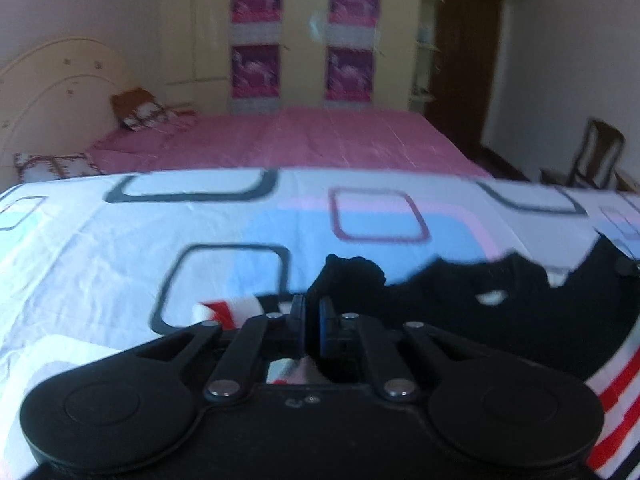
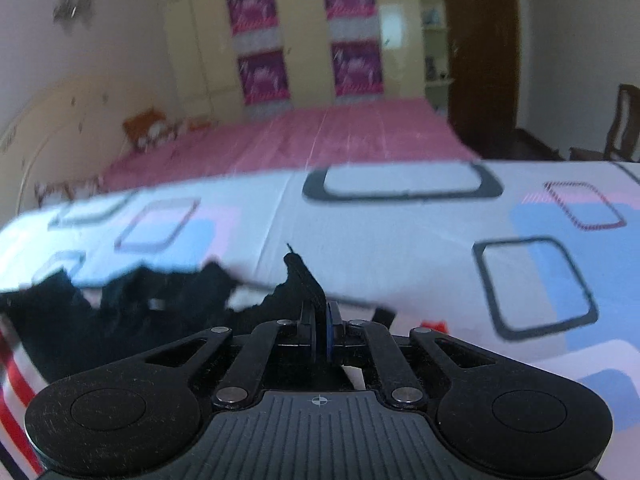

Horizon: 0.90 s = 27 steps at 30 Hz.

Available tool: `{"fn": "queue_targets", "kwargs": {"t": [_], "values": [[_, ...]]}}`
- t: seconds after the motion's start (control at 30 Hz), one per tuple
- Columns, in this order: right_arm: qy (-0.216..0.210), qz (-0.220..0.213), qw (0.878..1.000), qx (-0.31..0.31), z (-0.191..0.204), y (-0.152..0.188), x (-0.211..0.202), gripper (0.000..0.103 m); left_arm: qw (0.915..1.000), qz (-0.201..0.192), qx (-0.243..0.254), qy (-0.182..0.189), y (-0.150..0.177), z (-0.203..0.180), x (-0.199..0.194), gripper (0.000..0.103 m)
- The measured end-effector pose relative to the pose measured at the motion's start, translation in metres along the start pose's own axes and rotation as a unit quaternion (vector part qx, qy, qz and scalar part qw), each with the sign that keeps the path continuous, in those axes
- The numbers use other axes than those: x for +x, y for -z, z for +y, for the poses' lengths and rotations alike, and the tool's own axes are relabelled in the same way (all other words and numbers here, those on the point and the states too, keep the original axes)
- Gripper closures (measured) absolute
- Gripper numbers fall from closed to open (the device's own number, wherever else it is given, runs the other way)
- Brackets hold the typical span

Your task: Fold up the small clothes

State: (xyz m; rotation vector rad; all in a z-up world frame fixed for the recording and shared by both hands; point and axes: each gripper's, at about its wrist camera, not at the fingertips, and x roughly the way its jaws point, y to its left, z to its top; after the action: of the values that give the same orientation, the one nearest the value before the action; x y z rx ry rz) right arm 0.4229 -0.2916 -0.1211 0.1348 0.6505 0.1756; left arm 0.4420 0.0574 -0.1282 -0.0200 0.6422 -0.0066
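Black garment [image 1: 460, 312] with red-and-white striped parts lies rumpled on the patterned sheet [image 1: 100, 248], low and right of centre in the left wrist view, low and left in the right wrist view [image 2: 132, 312]; the left gripper [image 1: 312, 316] is clamped on a raised black edge of it at lower centre; the right gripper [image 2: 323, 326] pinches another upstanding black corner at lower centre; behind, a pink bedspread [image 1: 320, 136], a cream headboard [image 1: 52, 92] at left, a wardrobe [image 1: 304, 36] with magenta panels, a wooden chair [image 1: 596, 156] at right.

I see matt black plastic on my left gripper [image 1: 312, 312] and right gripper [image 2: 323, 316], soft black cloth garment [image 2: 168, 296], smooth printed sheet [image 1: 100, 248].
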Motion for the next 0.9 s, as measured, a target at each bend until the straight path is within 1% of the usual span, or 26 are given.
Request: {"fn": "queue_targets", "kwargs": {"t": [0.03,0.1,0.17,0.2,0.23,0.27,0.33,0.37,0.4,0.43,0.47,0.5,0.53,0.57,0.6,0.63,0.77,0.87,0.9], "values": [[0.003,-0.007,1.000,0.000,0.000,-0.001,0.000,0.099,1.0000,-0.002,-0.006,-0.008,0.000,0.002,0.002,0.097],[0.014,0.001,1.000,0.001,-0.001,-0.001,0.007,0.099,0.9997,0.011,-0.008,-0.019,0.004,0.004,0.012,0.097],[0.026,0.028,0.999,0.010,-0.006,0.006,0.022,0.099,0.9990,0.033,-0.002,-0.031,0.014,0.004,0.024,0.097],[0.032,0.044,0.998,0.011,-0.008,0.011,0.029,0.099,0.9987,0.038,0.001,-0.035,0.019,0.003,0.027,0.097],[0.035,0.052,0.998,0.013,-0.011,0.016,0.034,0.099,0.9987,0.034,0.008,-0.039,0.022,0.002,0.027,0.097],[0.034,0.044,0.998,0.012,-0.011,0.019,0.032,0.099,0.9985,0.032,0.015,-0.041,0.022,0.000,0.027,0.097],[0.036,0.045,0.998,0.006,-0.010,0.017,0.031,0.099,0.9983,0.037,0.016,-0.041,0.019,0.000,0.027,0.095],[0.037,0.045,0.998,0.002,-0.009,0.016,0.031,0.099,0.9982,0.039,0.011,-0.044,0.018,0.002,0.027,0.089],[0.036,0.042,0.998,0.004,-0.009,0.014,0.029,0.099,0.9982,0.038,0.007,-0.046,0.018,0.003,0.026,0.079],[0.034,0.037,0.999,0.009,-0.010,0.013,0.025,0.099,0.9981,0.036,0.006,-0.049,0.017,0.005,0.024,0.076],[0.034,0.031,0.999,0.015,-0.010,0.012,0.021,0.098,0.9982,0.035,0.004,-0.048,0.017,0.006,0.022,0.067],[0.035,0.024,0.999,0.018,-0.009,0.010,0.017,0.098,0.9984,0.034,-0.002,-0.046,0.017,0.007,0.020,0.054],[0.032,0.017,0.999,0.018,-0.007,0.009,0.012,0.088,0.9986,0.033,-0.009,-0.040,0.017,0.008,0.016,0.048],[0.029,0.012,0.999,0.015,-0.004,0.008,0.008,0.067,0.9988,0.029,-0.013,-0.037,0.016,0.008,0.012,0.041],[0.025,0.007,1.000,0.010,0.002,0.009,0.002,0.058,0.9989,0.026,-0.013,-0.036,0.016,0.007,0.008,0.040],[0.018,0.001,1.000,0.002,0.008,0.010,-0.003,0.056,0.9992,0.022,-0.011,-0.031,0.015,0.005,0.003,0.040],[-0.002,0.008,1.000,-0.009,0.028,0.013,-0.011,0.056,0.9996,0.020,-0.019,-0.002,0.014,-0.009,-0.016,0.040],[-0.013,0.018,1.000,-0.013,0.043,0.017,-0.014,0.056,0.9994,0.026,-0.009,0.022,0.016,-0.029,-0.027,0.039],[-0.015,0.020,1.000,-0.017,0.050,0.018,-0.015,0.056,0.9992,0.030,-0.004,0.028,0.018,-0.038,-0.029,0.037]]}}
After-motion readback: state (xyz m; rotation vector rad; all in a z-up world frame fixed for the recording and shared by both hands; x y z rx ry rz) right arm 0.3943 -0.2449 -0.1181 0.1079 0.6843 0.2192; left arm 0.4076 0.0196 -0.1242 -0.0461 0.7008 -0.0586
